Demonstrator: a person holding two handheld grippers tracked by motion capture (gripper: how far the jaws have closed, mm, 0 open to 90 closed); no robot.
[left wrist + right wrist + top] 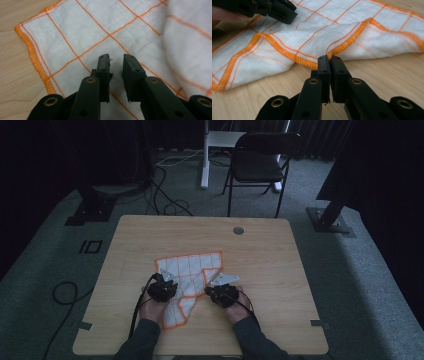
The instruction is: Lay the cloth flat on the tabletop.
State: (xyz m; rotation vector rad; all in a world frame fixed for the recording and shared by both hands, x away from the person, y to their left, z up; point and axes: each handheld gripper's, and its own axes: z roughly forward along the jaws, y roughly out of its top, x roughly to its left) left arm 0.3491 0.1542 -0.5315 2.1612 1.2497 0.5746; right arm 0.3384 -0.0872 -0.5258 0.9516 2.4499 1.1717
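Your right gripper [329, 58] pinches the cloth's [192, 270] orange hem; your left gripper [117, 58], jaws slightly apart, hovers over it (folding barely begun).

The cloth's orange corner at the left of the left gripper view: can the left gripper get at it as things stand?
Probably yes. The left gripper hovers over the cloth with jaws slightly apart, and nothing lies between it and that corner.

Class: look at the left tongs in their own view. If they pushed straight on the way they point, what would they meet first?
Most likely the white cloth itself: the left tongs stand slightly open just above its orange-checked surface. How near they are is hard to judge.
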